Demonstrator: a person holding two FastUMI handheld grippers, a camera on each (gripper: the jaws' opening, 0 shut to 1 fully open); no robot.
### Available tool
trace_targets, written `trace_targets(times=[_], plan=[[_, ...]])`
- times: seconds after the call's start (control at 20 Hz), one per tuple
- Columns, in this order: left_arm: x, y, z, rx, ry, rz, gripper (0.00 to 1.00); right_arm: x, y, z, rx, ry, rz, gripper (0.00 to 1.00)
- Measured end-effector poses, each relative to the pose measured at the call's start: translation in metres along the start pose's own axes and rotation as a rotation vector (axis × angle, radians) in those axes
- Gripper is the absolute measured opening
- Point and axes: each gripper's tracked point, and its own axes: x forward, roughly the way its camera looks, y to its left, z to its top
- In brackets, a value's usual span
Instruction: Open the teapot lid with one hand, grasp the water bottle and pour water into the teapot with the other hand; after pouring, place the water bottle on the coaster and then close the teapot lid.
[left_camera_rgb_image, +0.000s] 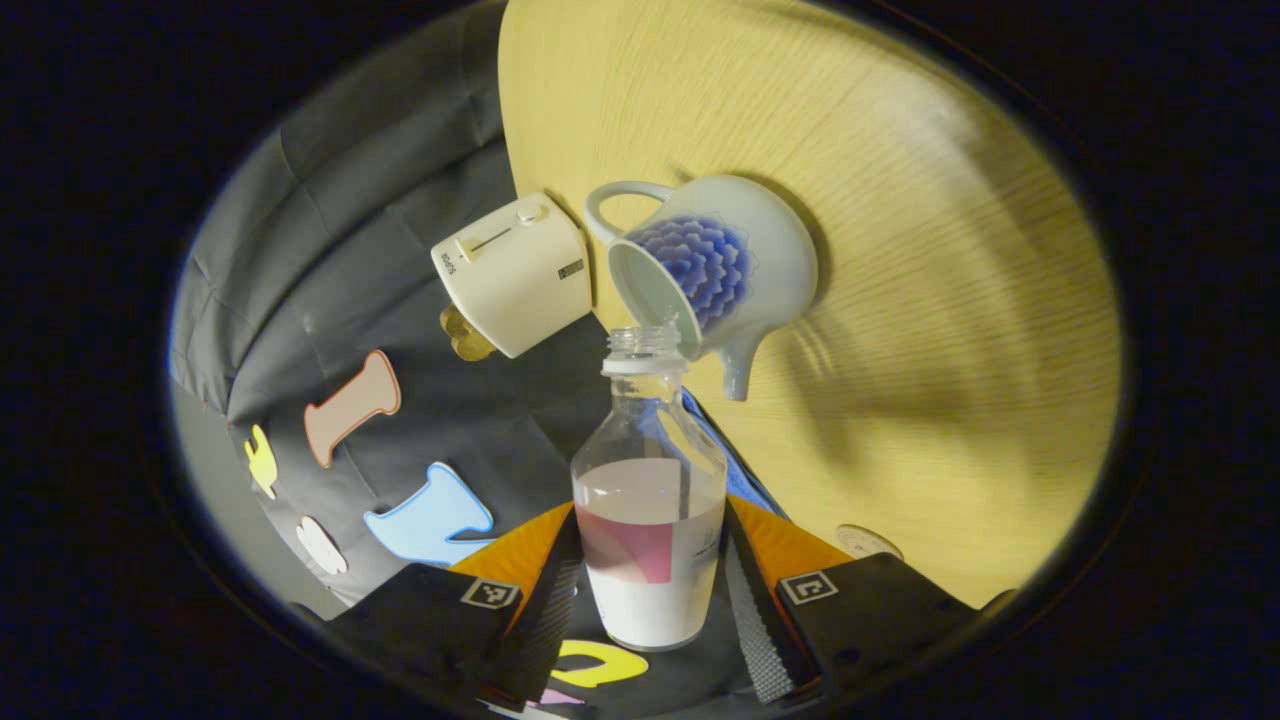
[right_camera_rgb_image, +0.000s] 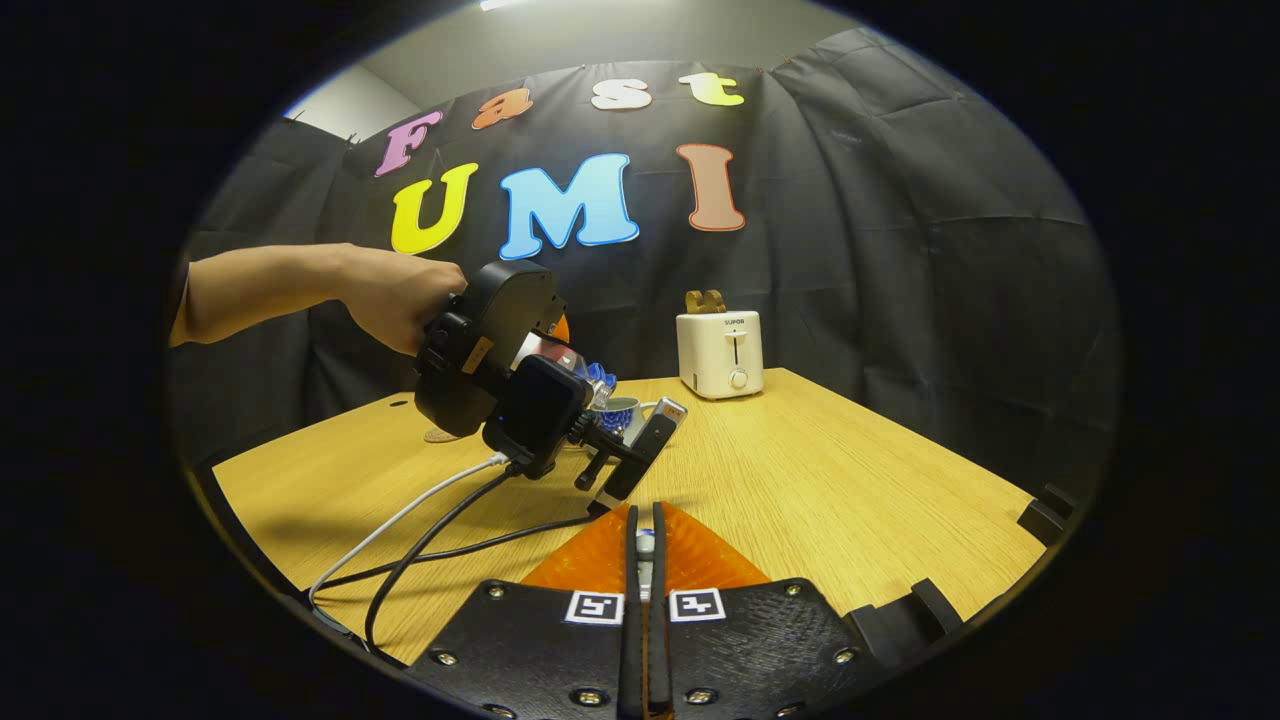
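Mid-pour: left gripper (left_camera_rgb_image: 650, 585) pinches the water bottle (left_camera_rgb_image: 648, 520), tipped, its mouth at the open teapot (left_camera_rgb_image: 715, 265) on the table (left_camera_rgb_image: 950, 300). Right gripper (right_camera_rgb_image: 645, 560), nearer, is pressed nearly together on something small, probably the lid. Next: level the bottle, carry it to the coaster (left_camera_rgb_image: 868, 541).

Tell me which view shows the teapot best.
The left gripper view: the teapot is close and unobstructed, lid off, with handle, open mouth and spout visible just beyond the water bottle held by the left gripper. In the right gripper view the teapot is small, mostly hidden behind that gripper.
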Motion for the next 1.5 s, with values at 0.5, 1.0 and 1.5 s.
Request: trace_targets(times=[0.5, 1.0, 1.5], plan=[[-0.007, 0.009, 0.004, 0.094, 0.010, 0.032, 0.86, -0.004, -0.002, -0.002, 0.007, 0.004, -0.006, 0.02], [0.006, -0.001, -0.001, -0.009, -0.030, 0.007, 0.87, -0.004, -0.003, -0.005, 0.004, 0.014, -0.009, 0.02], [0.012, -0.007, -0.004, -0.253, -0.117, 0.015, 0.87, -0.005, 0.000, 0.016, -0.017, -0.035, -0.018, 0.02]])
